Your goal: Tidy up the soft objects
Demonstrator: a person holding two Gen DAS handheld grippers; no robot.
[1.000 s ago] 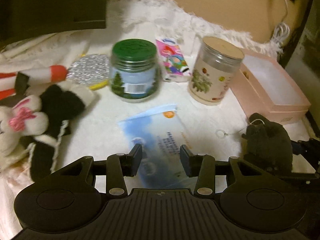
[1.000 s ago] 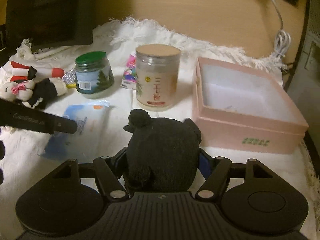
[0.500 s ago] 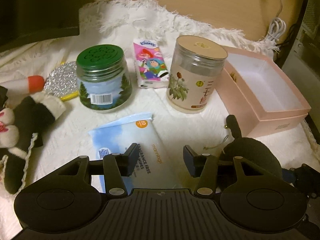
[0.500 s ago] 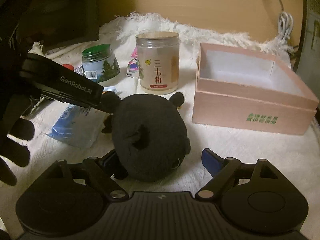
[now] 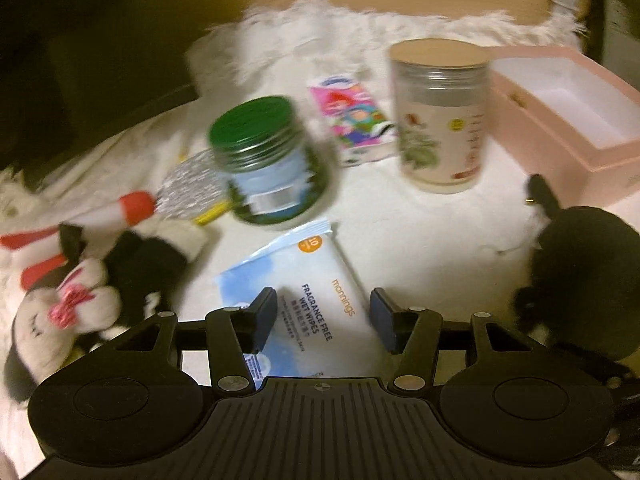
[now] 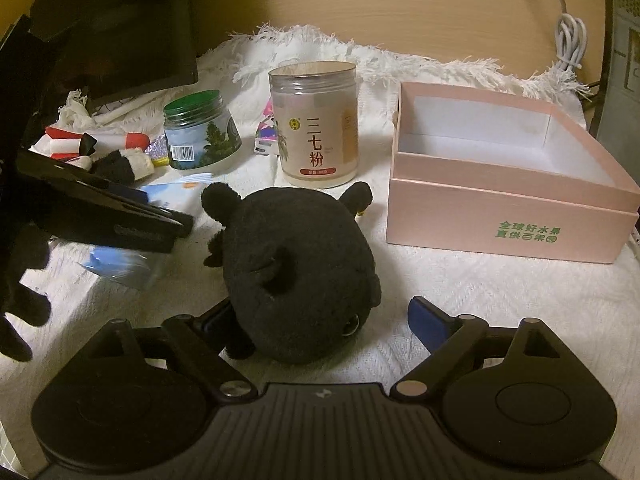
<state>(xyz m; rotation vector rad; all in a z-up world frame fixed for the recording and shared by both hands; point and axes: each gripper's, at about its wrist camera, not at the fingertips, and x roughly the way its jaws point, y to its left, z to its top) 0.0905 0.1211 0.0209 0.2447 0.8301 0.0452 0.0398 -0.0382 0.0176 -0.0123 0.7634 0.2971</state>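
Landmark for this record: the pink box [image 6: 508,216], open-topped with a bare white interior, standing on the white cloth [image 6: 460,300]. The black plush toy [image 6: 296,276] lies on the cloth just to the left of the box, not touching it. The right gripper [image 6: 320,320] has its jaws spread wide around the near end of the plush; the blue right-hand pad stands clear of the toy, while the left-hand finger is partly hidden behind it, so contact on that side cannot be confirmed. Beyond the plush, left of the box's far corner, stands the tall jar [image 6: 314,124] with a tan lid, and further left the green-lidded jar [image 6: 198,132]. The left gripper [image 5: 323,320] is over the wet wipes packet [image 5: 304,280], well left of the box; its jaws are opening, with the packet seen between them and not pinched. A tissue pack [image 5: 352,120] lies between the two jars. Furthest from the box, a black-and-white plush [image 5: 80,292] and a red-and-white striped soft item [image 5: 72,224] lie together. The left wrist view is blurred.
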